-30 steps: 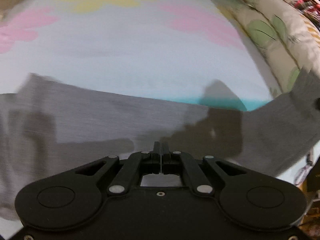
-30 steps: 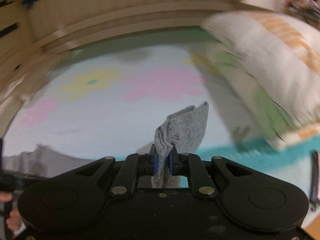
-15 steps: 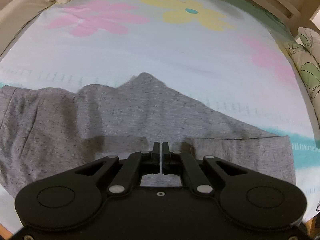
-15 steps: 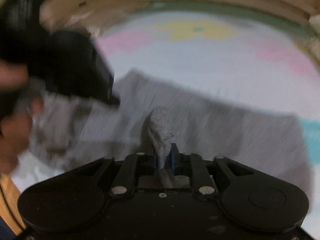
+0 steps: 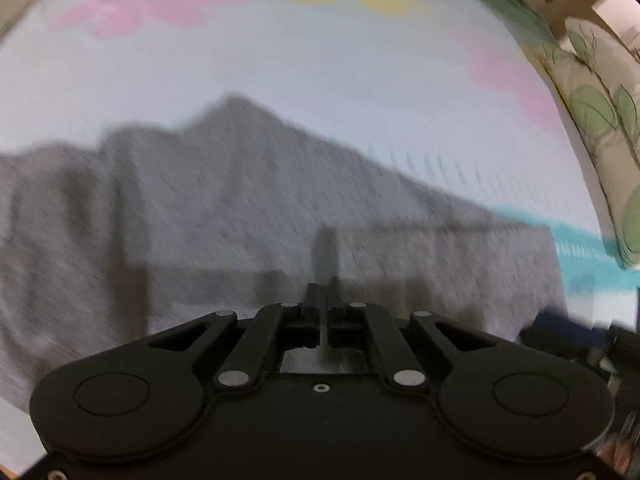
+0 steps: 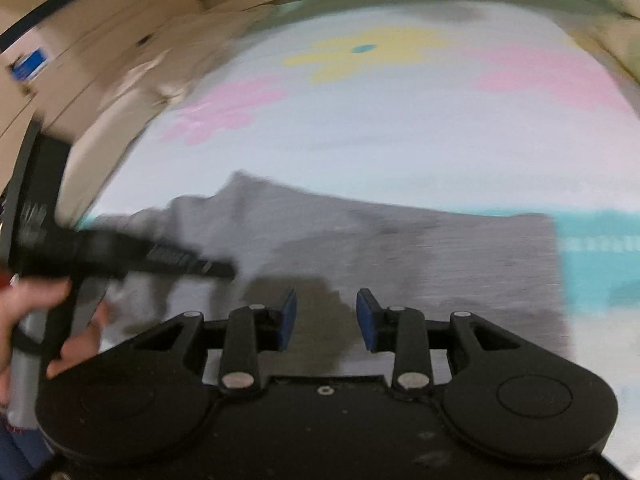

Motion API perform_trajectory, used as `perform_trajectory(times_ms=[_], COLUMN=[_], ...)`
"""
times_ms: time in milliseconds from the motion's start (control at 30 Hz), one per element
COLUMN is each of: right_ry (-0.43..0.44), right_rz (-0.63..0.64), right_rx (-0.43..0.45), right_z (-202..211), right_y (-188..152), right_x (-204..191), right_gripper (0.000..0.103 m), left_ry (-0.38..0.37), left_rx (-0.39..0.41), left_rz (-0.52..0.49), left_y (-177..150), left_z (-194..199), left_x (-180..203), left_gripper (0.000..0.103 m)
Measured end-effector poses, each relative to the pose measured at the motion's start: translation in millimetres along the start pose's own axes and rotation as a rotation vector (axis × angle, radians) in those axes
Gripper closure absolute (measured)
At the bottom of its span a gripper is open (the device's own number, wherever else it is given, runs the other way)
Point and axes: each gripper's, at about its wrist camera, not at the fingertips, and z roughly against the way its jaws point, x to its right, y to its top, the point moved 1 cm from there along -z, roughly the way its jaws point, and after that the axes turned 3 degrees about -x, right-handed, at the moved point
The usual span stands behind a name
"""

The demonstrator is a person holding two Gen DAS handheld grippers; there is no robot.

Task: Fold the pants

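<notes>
On the bed [image 6: 400, 128], I see the pants [image 6: 400, 248] lying flat, folded over. My right gripper [image 6: 326, 314] hovers above them, fingers spread apart, empty. My left gripper [image 5: 322, 300] has its fingers pressed together, nothing visibly held; view blurred.

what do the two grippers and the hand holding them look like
Both grippers, left gripper and right gripper, are matte black, with round side discs, silver rivets and angled linkage arms. The right one has blue pads. A bare hand grips the left one's black handle.
</notes>
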Motion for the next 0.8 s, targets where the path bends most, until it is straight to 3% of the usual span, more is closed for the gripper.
perform_trajectory(times_ms=[133,167,267,400,500,567,667,800], right_ry=[-0.031,-0.028,-0.012,0.015,0.035,0.038,0.045,0.076], right_rz=[-0.088,-0.102,-0.110,-0.082,-0.060,-0.032,0.007,0.037], right_rx=[-0.026,-0.032,-0.038,-0.046,-0.048,-0.042,-0.039,-0.033], right_z=[2,2,2,0,-2,-2,0,5], right_y=[3,4,5,10,10,10,10,8], right_x=[28,33,37,32,32,29,25,21], right_gripper=[0.065,0.065,0.065,0.065,0.065,0.065,0.065,0.065], left_ry=[-0.043,-0.046,-0.071,-0.110,-0.127,-0.101,-0.095,-0.121], left_rx=[-0.095,-0.083,-0.057,-0.019,-0.024,-0.073,-0.049,-0.050], left_rz=[0.023,0.029,0.056,0.127,0.111,0.097,0.104,0.184], left_y=[-7,-9,-8,0,4,1,-7,-12], left_z=[-18,-18,-19,-15,-16,-26,-22,-24], left_x=[-2,-2,-1,-6,-5,-4,-6,-15], left_gripper=[0.095,0.095,0.078,0.076,0.065,0.065,0.062,0.059])
